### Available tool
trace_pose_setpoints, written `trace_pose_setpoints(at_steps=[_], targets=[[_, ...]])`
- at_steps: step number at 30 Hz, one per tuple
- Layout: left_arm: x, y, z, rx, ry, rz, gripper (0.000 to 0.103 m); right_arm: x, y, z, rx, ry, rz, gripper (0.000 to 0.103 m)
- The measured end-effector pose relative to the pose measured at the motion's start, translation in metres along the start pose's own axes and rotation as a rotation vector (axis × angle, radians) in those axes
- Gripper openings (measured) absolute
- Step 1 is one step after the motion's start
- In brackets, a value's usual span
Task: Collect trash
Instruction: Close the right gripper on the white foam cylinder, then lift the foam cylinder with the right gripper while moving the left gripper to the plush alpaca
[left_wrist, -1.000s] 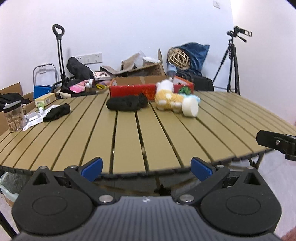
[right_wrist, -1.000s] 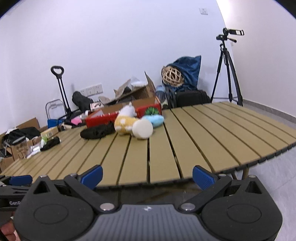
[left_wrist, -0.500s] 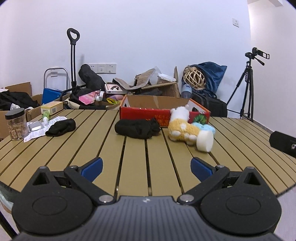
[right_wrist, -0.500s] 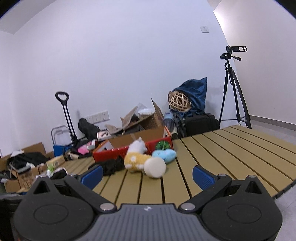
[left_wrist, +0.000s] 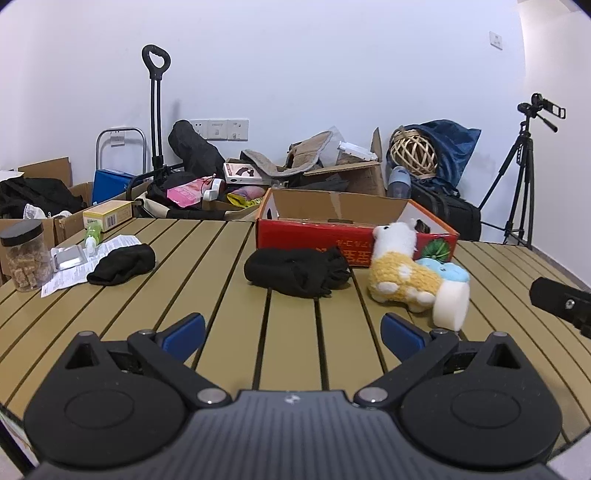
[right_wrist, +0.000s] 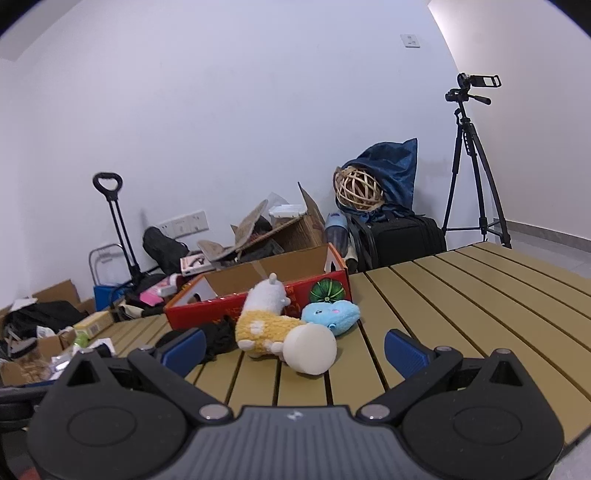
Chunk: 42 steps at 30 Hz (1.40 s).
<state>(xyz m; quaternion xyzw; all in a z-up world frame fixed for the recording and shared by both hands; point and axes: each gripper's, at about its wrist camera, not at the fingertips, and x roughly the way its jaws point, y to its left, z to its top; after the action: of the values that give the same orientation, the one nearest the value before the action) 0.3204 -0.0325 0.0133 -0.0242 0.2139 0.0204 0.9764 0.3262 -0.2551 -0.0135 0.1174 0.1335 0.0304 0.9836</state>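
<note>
On the slatted wooden table (left_wrist: 229, 288) lie a black cloth bundle (left_wrist: 295, 271), a second black cloth (left_wrist: 123, 264), a yellow-and-white plush toy (left_wrist: 400, 271), a blue plush (left_wrist: 448, 271) and a white foam cylinder (left_wrist: 450, 304). An open red cardboard box (left_wrist: 351, 229) stands behind them. My left gripper (left_wrist: 293, 330) is open and empty, hovering over the near table edge. My right gripper (right_wrist: 293, 349) is open and empty, with the white cylinder (right_wrist: 312, 349) and the plush toy (right_wrist: 264, 319) just ahead of it.
At the table's left lie a paper sheet (left_wrist: 79, 266), a foil pack (left_wrist: 68, 256), a small green bottle (left_wrist: 91, 236) and a jar of snacks (left_wrist: 26, 254). Boxes, bags and a hand trolley (left_wrist: 155, 110) crowd the wall. A tripod (right_wrist: 471, 166) stands at the right.
Both grippers have risen and moved forward over the table, so the objects appear closer. Both stay open and empty.
</note>
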Motion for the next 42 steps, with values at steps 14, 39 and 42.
trace_pose_setpoints(at_steps=[14,39,42], targets=[[0.058,0.017,0.017,-0.024,0.088,0.020,0.103,0.099,0.005,-0.003,-0.021,0.166,-0.054,0.086],[0.075,0.013,0.011,-0.003,0.120,0.032,0.103,0.148,-0.006,-0.009,0.051,0.210,-0.076,0.034],[0.075,0.012,0.012,-0.005,0.120,0.027,0.103,0.142,-0.008,-0.008,0.054,0.190,-0.078,0.033]])
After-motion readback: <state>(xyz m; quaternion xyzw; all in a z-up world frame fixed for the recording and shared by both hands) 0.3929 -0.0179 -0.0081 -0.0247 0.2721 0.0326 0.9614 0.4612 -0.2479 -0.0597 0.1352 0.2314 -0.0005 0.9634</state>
